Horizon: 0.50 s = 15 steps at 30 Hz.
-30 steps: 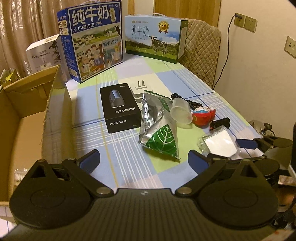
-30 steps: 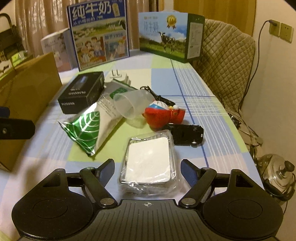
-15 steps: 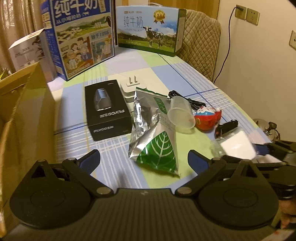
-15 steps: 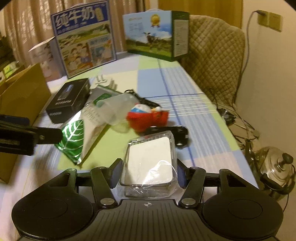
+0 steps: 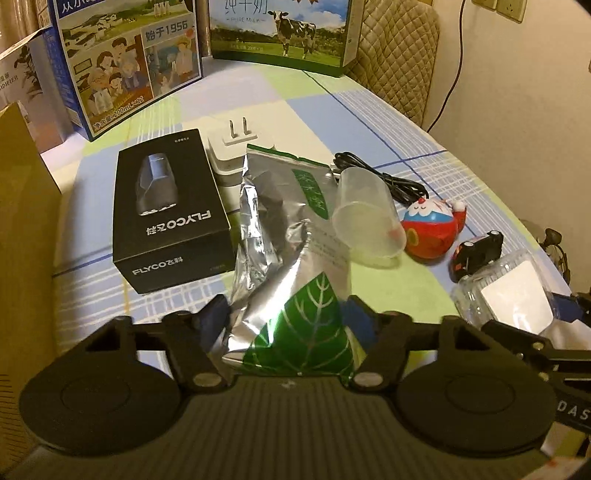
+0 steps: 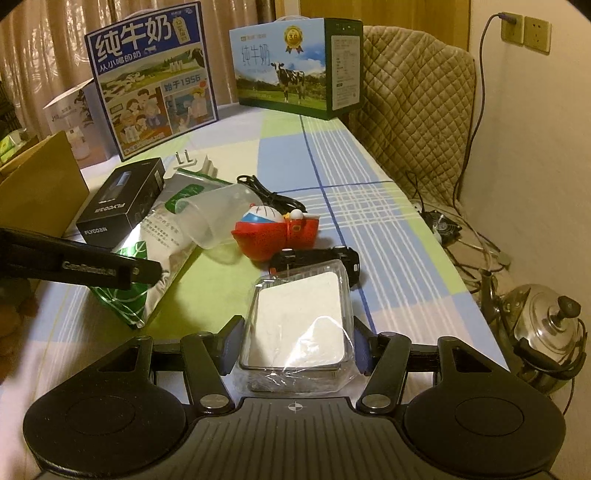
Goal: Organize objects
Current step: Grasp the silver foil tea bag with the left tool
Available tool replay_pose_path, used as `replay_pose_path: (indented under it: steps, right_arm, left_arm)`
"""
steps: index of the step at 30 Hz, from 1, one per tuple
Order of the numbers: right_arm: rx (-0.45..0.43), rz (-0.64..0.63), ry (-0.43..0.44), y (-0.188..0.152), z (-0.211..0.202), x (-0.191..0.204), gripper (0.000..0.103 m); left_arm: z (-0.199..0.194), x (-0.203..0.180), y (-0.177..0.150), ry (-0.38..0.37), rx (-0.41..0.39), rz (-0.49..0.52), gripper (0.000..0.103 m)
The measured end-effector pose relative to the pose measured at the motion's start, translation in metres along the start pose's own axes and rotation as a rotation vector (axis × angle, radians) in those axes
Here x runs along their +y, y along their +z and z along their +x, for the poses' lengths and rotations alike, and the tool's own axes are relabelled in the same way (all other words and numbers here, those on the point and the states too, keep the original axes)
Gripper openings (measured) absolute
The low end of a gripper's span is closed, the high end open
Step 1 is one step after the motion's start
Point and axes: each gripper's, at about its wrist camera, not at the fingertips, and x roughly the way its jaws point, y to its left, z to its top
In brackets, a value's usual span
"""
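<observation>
While the left tongs (image 5: 286,317) have just been closing, their jaws now sit about half apart against both sides of the foil pouch (image 5: 291,280), green leaf end between the fingers; gripping it. Right tongs (image 6: 291,345) also about half apart, clamped on the clear plastic packet (image 6: 299,321) with a white pad inside.

Landmark: foil pouch, lying on the bench (image 6: 369,206). Black FLYCO box (image 5: 171,210) just left of the pouch, touching or nearly. White plug adapter (image 5: 232,147) behind the pouch, partly hidden by it. Clear plastic cup (image 5: 364,221) on its side, resting on the pouch's right edge. Red round toy (image 5: 430,230) right of the cup, black cable (image 5: 384,177) behind it, partly covered. Small black toy car (image 5: 476,253) further right, front end hidden by the packet in the right wrist view. Pouch text too small to read.

Bench has a checked blue, green and white cloth. Two milk cartons (image 6: 151,88) stand well behind the pouch. Cardboard box (image 6: 40,184) to its left, cut off by the frame. Quilted chair back (image 6: 413,110) and wall sockets (image 6: 524,27) far right; steel kettle (image 6: 543,325) on the floor.
</observation>
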Motion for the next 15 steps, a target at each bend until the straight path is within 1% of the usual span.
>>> replay_pose_path:
  steps: [1,2,4,8,11,12,14,15]
  right_arm:
    - [-0.001,-0.002,0.001,0.0,0.0,0.0,0.056]
    - [-0.002,-0.004,0.005,0.0,0.0,0.001,0.056]
    - [0.0,-0.012,0.016,-0.001,-0.001,0.004,0.056]
    - [0.005,-0.031,0.049,-0.004,-0.004,0.012,0.056]
    - [0.011,-0.043,0.093,-0.005,-0.005,0.017,0.056]
    - [0.01,-0.051,0.097,-0.005,-0.005,0.019,0.056]
    - [0.007,-0.05,0.089,-0.005,-0.005,0.02,0.056]
    - [0.006,-0.041,0.088,-0.005,-0.004,0.02,0.056]
  left_arm:
    - [-0.004,0.0,-0.001,-0.006,-0.007,-0.001,0.049]
    - [-0.008,0.001,-0.002,-0.013,-0.008,-0.004,0.039]
    - [-0.018,0.001,-0.006,-0.023,-0.004,-0.011,0.029]
    - [-0.035,0.001,-0.025,-0.013,0.015,0.002,0.008]
    - [-0.045,0.001,-0.042,-0.019,0.037,-0.002,0.0]
    - [-0.049,0.002,-0.046,-0.024,0.039,-0.008,0.0]
    - [-0.058,0.004,-0.051,-0.014,0.016,-0.026,0.0]
    - [-0.062,0.006,-0.051,-0.02,0.005,-0.037,0.0]
